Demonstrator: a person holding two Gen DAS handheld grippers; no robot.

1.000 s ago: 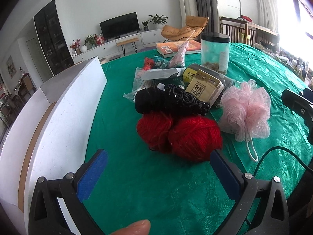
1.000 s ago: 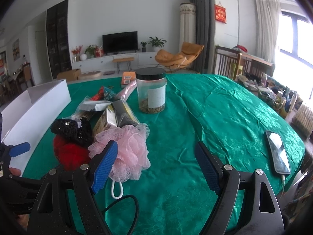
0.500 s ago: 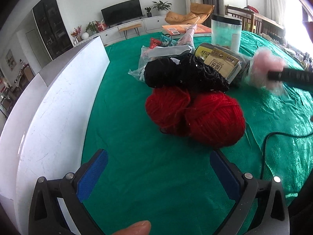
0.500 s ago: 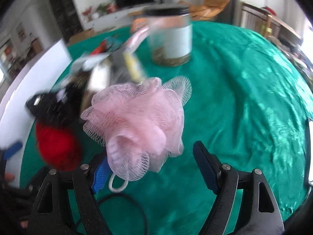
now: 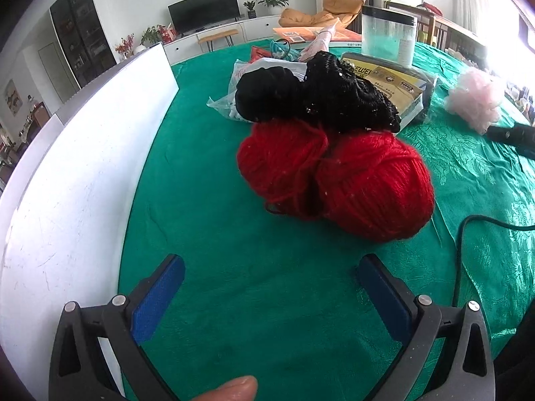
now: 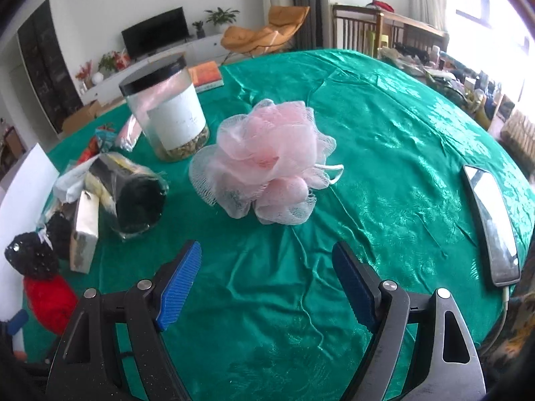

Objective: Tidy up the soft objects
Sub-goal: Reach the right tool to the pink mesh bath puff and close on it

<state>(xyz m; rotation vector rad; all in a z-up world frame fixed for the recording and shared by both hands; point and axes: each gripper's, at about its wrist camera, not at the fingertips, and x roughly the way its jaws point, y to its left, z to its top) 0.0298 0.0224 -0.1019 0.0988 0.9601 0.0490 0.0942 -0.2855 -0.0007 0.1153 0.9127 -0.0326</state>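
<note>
Two red yarn balls [image 5: 374, 183] lie side by side on the green tablecloth [image 5: 234, 267], with a black knitted piece [image 5: 317, 97] resting on their far side. My left gripper [image 5: 271, 264] stands open just short of the yarn, with nothing between its fingers. A pink mesh bath pouf [image 6: 267, 160] lies by itself on the cloth, a short way ahead of my right gripper [image 6: 267, 247]. That gripper's jaws are opening wide and hold nothing. The pouf [image 5: 474, 100] also shows at the right in the left wrist view.
A white open box [image 5: 83, 167] stands along the left. Behind the yarn lie packets and a carton [image 5: 391, 80], and a black-lidded jar [image 6: 167, 113]. A phone [image 6: 491, 224] lies at the right edge. A black cable [image 5: 468, 227] runs over the cloth. A thumb [image 5: 234, 387] shows below.
The pink pouf has moved away from the pile and now lies alone farther right. My right gripper swung right and dipped. My left gripper sank closer to the yarn.
</note>
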